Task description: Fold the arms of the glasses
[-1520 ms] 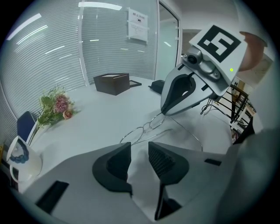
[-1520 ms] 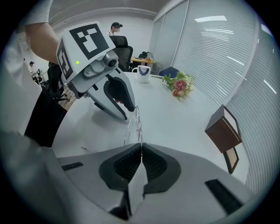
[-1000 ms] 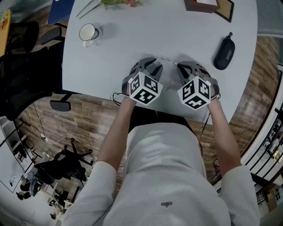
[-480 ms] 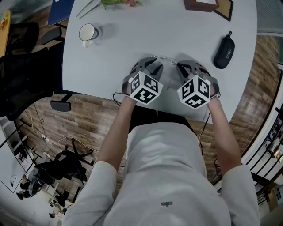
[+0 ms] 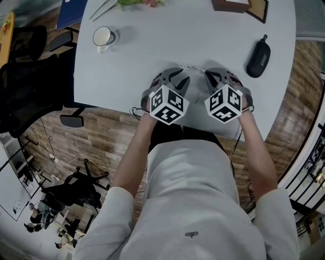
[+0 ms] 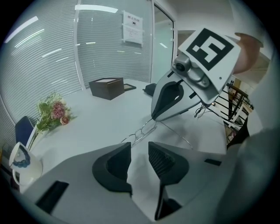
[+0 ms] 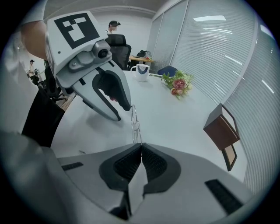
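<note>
Thin wire-framed glasses (image 5: 192, 68) lie on the white table (image 5: 152, 45) between my two grippers, near the front edge. My right gripper (image 7: 141, 145) is shut on the right end of the glasses' frame (image 7: 134, 123), which runs straight out from its tips. In the left gripper view the glasses (image 6: 139, 134) lie just beyond my left gripper (image 6: 139, 151), which is open with nothing between its jaws. One thin arm (image 6: 179, 134) trails out towards the table's near edge. My right gripper (image 6: 173, 98) shows there above the frame, and my left gripper (image 7: 110, 92) hangs open over the frame's far end.
A white mug (image 5: 103, 36) stands at the back left and a black glasses case (image 5: 258, 57) at the right. Flowers (image 5: 134, 2), a brown box (image 5: 231, 5) and a picture frame (image 5: 260, 11) line the far edge. Office chairs (image 5: 30, 76) stand left of the table.
</note>
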The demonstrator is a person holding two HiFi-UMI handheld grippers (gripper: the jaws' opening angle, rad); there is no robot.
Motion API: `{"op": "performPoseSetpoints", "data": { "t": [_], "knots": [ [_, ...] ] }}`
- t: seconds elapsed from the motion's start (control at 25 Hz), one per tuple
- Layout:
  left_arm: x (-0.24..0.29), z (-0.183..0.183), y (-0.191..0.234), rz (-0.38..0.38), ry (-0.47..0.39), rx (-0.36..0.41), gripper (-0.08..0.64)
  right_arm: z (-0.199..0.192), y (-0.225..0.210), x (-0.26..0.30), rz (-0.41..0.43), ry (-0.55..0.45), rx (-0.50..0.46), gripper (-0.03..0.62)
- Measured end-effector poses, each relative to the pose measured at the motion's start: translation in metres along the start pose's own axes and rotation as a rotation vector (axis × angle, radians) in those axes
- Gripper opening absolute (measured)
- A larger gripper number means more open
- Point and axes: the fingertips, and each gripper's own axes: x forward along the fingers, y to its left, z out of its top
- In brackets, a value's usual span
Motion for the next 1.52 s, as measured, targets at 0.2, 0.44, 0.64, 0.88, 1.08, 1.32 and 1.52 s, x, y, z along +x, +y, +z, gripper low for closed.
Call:
{"op": "performPoseSetpoints", "data": {
  "t": [0.2,0.44,0.64,0.88,1.08,1.32,1.52],
  "knots": [
    [-0.004,-0.011,-0.013,-0.027,0.014,0.001,0.133,0.001,0.000,0.002,-0.002,-0.002,-0.002,0.014],
    [-0.008,-0.016,-0.040,-0.075,0.016,0.002,0.133,0.001,0.002,0.000,-0.003,-0.005,-0.002,0.014],
    [-0.009,-0.014,-0.063,-0.119,-0.002,-0.020,0.133,0.000,0.001,-0.001,-0.006,-0.008,0.009,0.014],
    [-0.009,-0.009,-0.083,-0.162,-0.014,-0.020,0.133,-0.001,0.000,-0.002,-0.002,-0.008,0.020,0.014],
    [-0.005,-0.006,-0.096,-0.194,-0.013,-0.016,0.133,-0.001,-0.001,-0.004,-0.002,-0.010,0.023,0.014],
    [0.006,-0.009,-0.111,-0.219,0.018,0.024,0.116,-0.003,-0.002,-0.004,0.002,-0.011,0.026,0.014],
    [0.006,-0.010,-0.112,-0.208,0.017,0.028,0.065,-0.002,-0.001,-0.005,0.003,-0.012,0.023,0.014]
  ]
}}
